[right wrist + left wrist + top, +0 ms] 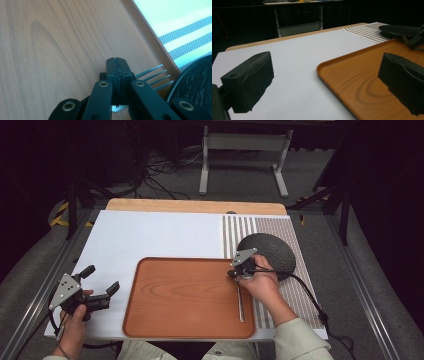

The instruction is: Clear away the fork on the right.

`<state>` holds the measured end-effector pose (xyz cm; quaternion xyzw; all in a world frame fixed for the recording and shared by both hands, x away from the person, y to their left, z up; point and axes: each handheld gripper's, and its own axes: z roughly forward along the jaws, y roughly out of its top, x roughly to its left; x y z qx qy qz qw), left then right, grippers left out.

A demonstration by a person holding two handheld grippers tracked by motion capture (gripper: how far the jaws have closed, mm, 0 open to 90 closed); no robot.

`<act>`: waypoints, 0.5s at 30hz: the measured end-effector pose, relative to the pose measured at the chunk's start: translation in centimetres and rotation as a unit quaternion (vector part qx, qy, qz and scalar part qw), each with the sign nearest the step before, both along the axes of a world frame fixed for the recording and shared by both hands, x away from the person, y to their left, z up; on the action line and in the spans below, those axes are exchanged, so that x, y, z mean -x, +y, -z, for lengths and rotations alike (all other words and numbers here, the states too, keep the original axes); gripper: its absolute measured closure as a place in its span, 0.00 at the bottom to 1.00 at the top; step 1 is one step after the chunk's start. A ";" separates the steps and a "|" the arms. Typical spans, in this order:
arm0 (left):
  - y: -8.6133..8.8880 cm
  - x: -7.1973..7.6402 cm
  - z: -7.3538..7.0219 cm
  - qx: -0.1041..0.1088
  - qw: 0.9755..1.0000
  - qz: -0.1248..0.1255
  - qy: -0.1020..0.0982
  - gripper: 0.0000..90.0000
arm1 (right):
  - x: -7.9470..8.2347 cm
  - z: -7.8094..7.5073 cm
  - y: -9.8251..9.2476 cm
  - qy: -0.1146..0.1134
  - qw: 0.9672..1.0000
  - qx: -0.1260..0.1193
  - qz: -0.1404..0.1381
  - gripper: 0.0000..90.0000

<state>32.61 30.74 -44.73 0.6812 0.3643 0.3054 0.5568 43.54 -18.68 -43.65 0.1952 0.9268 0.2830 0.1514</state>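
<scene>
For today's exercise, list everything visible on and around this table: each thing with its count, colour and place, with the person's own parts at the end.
Tray: one, brown wood, near middle of table.
Fork: one, silver, on tray's right side, tines showing beside the right jaws.
Plate: one, dark grey, on the mat.
Mat: one, striped grey-white, right of table.
Table cover: one, white.
Frame stand: one, white, on floor behind.
Left gripper: black, jaws open, left of tray.
Right gripper: black, jaws shut, over fork.

Left tool (102, 288) held level, jaws apart, right tool (235, 274) tipped down, jaws pressed together
</scene>
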 end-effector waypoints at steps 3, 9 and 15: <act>0.0 0.0 0.0 0.000 1.000 0.000 0.000 0.01 | 0.1 -0.4 0.0 -0.007 1.000 -0.011 -0.001 1.00; 0.0 0.0 0.0 0.000 1.000 0.000 0.000 0.01 | 0.6 -1.5 0.0 -0.021 0.999 -0.040 -0.001 0.95; -0.1 -0.1 0.0 0.000 1.000 0.000 0.000 0.01 | 1.1 -2.2 0.0 -0.052 0.996 -0.078 0.001 0.54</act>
